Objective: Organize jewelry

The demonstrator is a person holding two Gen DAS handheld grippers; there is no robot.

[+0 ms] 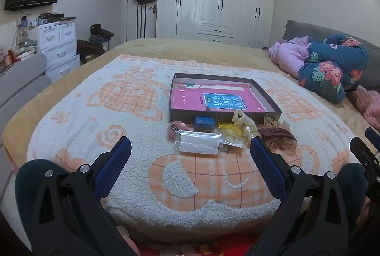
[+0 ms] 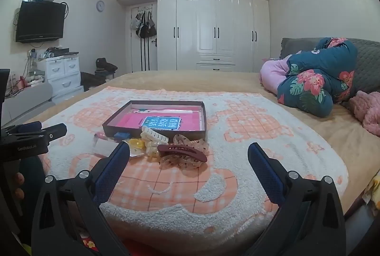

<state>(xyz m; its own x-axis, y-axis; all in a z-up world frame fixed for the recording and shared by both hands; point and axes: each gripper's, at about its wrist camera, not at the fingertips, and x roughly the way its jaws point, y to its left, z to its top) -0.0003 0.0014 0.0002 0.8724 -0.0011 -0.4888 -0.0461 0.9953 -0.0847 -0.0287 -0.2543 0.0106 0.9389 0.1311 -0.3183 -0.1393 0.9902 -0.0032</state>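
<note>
A little pile of hair things and jewelry sits on the bed, right in front of a flat box. On top lies a dark red hair clip (image 2: 182, 152), long and curved. Under it is a see-through brown spotted claw clip (image 2: 190, 144). A cream claw clip (image 2: 154, 135) with teeth leans on the front wall of the box. Near it are some yellow pieces (image 2: 136, 143) and a few pearly beads (image 1: 249, 131). A small blue box (image 1: 204, 122) and a pink fuzzy thing (image 1: 174, 129) sit to the left in the left camera's view. A clear plastic bag (image 1: 198, 143) lies nearest the left gripper.

The pile rests on a fluffy white and orange blanket (image 2: 213, 184). The blanket has lots of open room on all sides of the pile, most of all at 6 o'clock, toward the grippers. The bed's near edge drops off just under the grippers.

The flat box (image 2: 156, 133) is shallow and gray, with low walls. It lies at 12 o'clock from the pile. Inside it is a pink book (image 1: 187, 99) with a blue label. I see no clips in it.

The left gripper (image 1: 188, 145) has its jaws spread wide and holds nothing. The right gripper (image 2: 188, 151) is wide apart too, with nothing in it. Both sit low at the near edge, pointing at the pile.
</note>
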